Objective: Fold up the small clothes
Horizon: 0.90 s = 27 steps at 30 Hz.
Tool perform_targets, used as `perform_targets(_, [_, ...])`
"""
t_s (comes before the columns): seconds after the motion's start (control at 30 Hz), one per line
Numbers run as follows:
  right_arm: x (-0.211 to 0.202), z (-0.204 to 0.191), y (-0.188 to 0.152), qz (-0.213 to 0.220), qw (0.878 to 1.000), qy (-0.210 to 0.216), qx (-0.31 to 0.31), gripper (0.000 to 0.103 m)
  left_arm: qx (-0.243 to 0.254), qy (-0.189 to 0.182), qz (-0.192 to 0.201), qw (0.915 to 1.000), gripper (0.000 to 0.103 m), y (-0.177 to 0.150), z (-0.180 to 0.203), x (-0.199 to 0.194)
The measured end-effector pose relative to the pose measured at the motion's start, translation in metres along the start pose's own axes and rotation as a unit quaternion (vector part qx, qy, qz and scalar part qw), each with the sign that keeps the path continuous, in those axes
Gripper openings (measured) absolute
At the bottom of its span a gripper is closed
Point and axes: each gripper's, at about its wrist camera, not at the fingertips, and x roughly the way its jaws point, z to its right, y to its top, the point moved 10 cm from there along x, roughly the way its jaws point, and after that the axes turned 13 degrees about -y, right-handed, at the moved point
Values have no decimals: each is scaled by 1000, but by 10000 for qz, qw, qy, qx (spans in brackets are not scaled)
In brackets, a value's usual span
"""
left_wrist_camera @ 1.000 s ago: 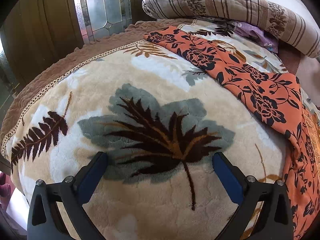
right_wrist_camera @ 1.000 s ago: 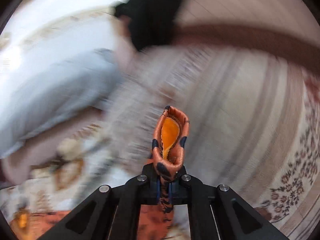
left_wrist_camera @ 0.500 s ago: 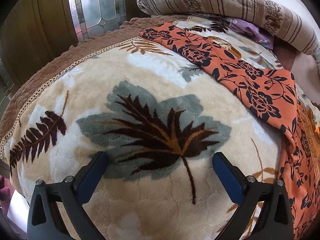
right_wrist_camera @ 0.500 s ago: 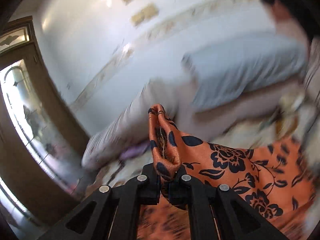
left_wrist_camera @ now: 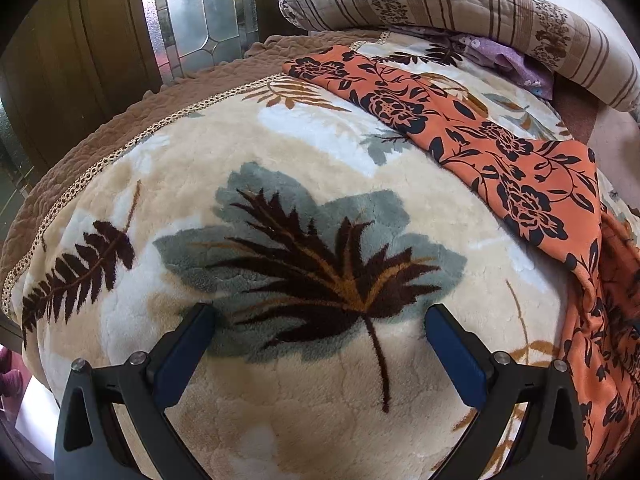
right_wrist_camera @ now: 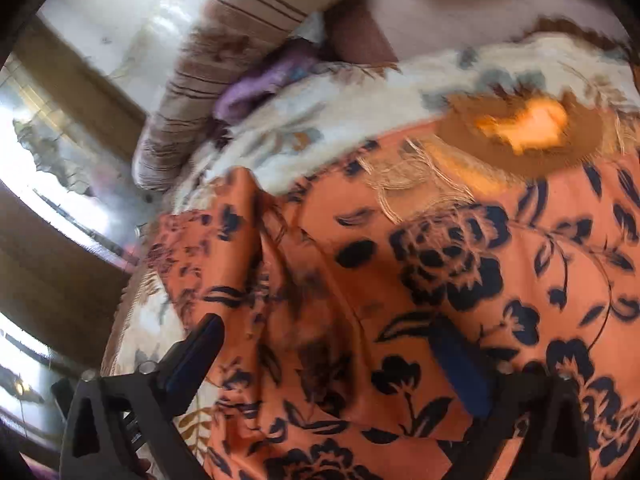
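An orange garment with a dark floral print [left_wrist_camera: 516, 168] lies stretched across the leaf-patterned blanket [left_wrist_camera: 280, 168] on the bed, from the far middle to the right edge. My left gripper [left_wrist_camera: 320, 320] is open and empty over the blanket, left of the garment. In the right wrist view the same orange garment [right_wrist_camera: 440, 280] fills the frame, blurred. My right gripper [right_wrist_camera: 332, 340] is open just above it, with nothing held between its fingers.
A striped rolled quilt [left_wrist_camera: 480, 20] lies along the far side of the bed, with a purple cloth [left_wrist_camera: 504, 56] tucked against it. A wooden door with patterned glass [left_wrist_camera: 192, 12] stands behind the bed's left edge.
My right gripper was shut on a fold of the orange garment; it has swung down over the bed and opened, letting the cloth go. The left gripper has barely moved.
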Motion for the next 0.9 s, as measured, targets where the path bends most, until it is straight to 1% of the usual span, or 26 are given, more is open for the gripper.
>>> perform_targets(0.07, [-3, 1, -6, -99, 9998, 186, 10, 103, 22, -3, 4, 10000, 103, 0, 0, 0])
perform_targets(0.1, [-5, -4, -10, -119, 9993, 346, 18, 103, 27, -7, 3, 10000, 103, 0, 0, 0])
perform_targets(0.13, [-8, -15, -10, -111, 9990, 442, -1, 103, 29, -17, 1, 10000, 103, 0, 0, 0])
perform_targets(0.17, [-14, -15, -11, -68, 9988, 481, -23, 103, 32, -25, -1, 10000, 103, 0, 0, -1])
perform_targets(0.23, [-29, -6, -11, 53, 9986, 524, 27, 103, 35, -32, -3, 10000, 103, 0, 0, 0])
perform_targets(0.3, [-49, 16, -7, 167, 9983, 546, 153, 103, 27, -26, -5, 10000, 103, 0, -1, -1])
perform_targets(0.37, [-73, 52, 0, 383, 9986, 285, 242, 103, 21, -11, 0, 10000, 103, 0, -1, 0])
perform_targets(0.4, [-92, 84, 6, 556, 9980, 31, 308, 103, 22, -3, 3, 10000, 103, 0, 0, 0])
perform_targets(0.43, [-101, 103, 10, 648, 9971, -141, 366, 103, 24, 6, 7, 10000, 103, 0, 0, 0])
perform_targets(0.47, [-115, 133, 14, 745, 9953, -392, 481, 103, 25, 18, 14, 10000, 103, 0, 0, 0])
perform_targets(0.53, [-139, 200, 20, 861, 9878, -954, 883, 103, 24, 53, 30, 10000, 103, 0, 0, 0])
perform_targets(0.57, [-148, 240, 19, 848, 9814, -1299, 1129, 103, 25, 68, 38, 10000, 103, 0, 0, 0])
perform_targets(0.6, [-151, 265, 17, 745, 9776, -1511, 1265, 103, 23, 92, 54, 9999, 103, 0, 0, 0])
perform_targets(0.67, [-150, 311, 6, 441, 9711, -1840, 1452, 94, 31, 120, 74, 9999, 103, 0, -1, 0])
perform_targets(0.73, [-144, 329, -2, 225, 9705, -1922, 1440, 75, 42, 138, 99, 9998, 103, 1, -1, 0])
perform_targets(0.8, [-136, 327, -5, 67, 9752, -1744, 1359, 67, 45, 149, 117, 9998, 103, 1, -1, 0])
perform_targets(0.87, [-130, 314, -6, -26, 9810, -1599, 1101, 67, 56, 163, 134, 9998, 103, 1, -1, 1])
perform_targets(0.9, [-124, 305, -7, -107, 9835, -1583, 871, 67, 55, 165, 138, 9998, 103, 2, -1, 1])
